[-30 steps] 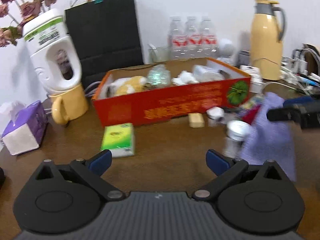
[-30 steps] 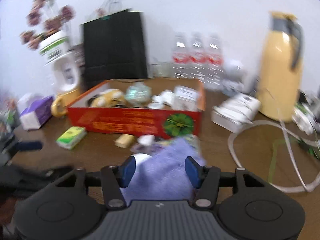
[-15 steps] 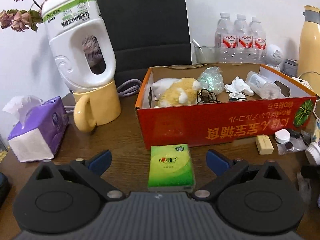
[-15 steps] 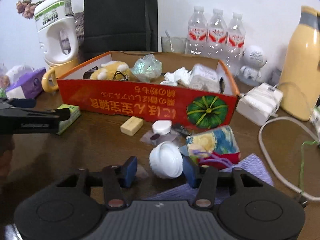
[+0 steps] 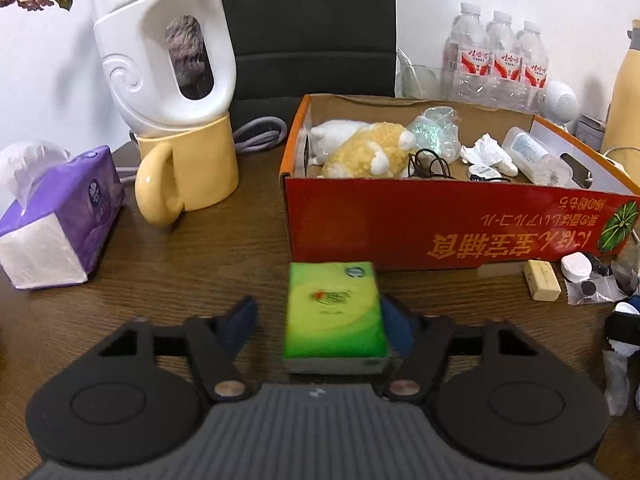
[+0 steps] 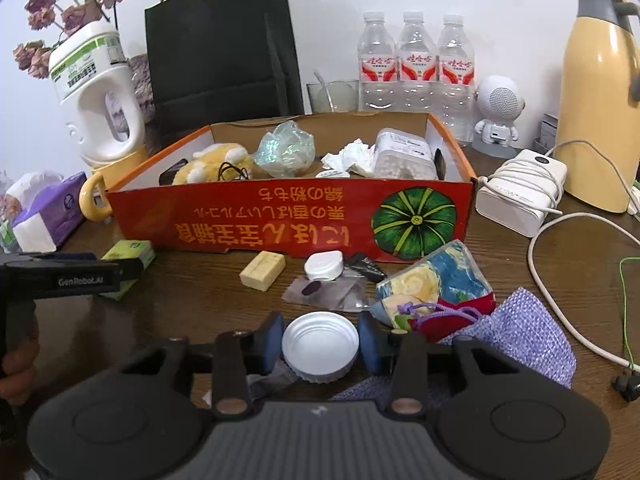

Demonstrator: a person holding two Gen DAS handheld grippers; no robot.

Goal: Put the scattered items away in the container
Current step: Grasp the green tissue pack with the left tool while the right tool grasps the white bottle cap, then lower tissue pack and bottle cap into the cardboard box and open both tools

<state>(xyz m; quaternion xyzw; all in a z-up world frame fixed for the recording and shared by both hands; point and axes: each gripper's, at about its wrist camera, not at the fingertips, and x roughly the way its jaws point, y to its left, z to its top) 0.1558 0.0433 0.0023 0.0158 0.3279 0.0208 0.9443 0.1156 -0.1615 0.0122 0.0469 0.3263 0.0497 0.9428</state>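
Tissue pack (image 5: 335, 312) between closing left gripper (image 5: 320, 320) jaws; right gripper (image 6: 320, 342) closing around white cap (image 6: 320, 346).

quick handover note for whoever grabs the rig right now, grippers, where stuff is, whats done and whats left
Left gripper: jaws closing around the green tissue pack on the table, in front of the red box; one pad touches it, the other is still short.
Right gripper: jaws closing around the white lid, not clearly clamped yet.
Done: plush toy, crumpled tissue and plastic bottle lie in the box.
Left: tissue pack, lid, yellow block, white case, printed pouch, purple cloth.
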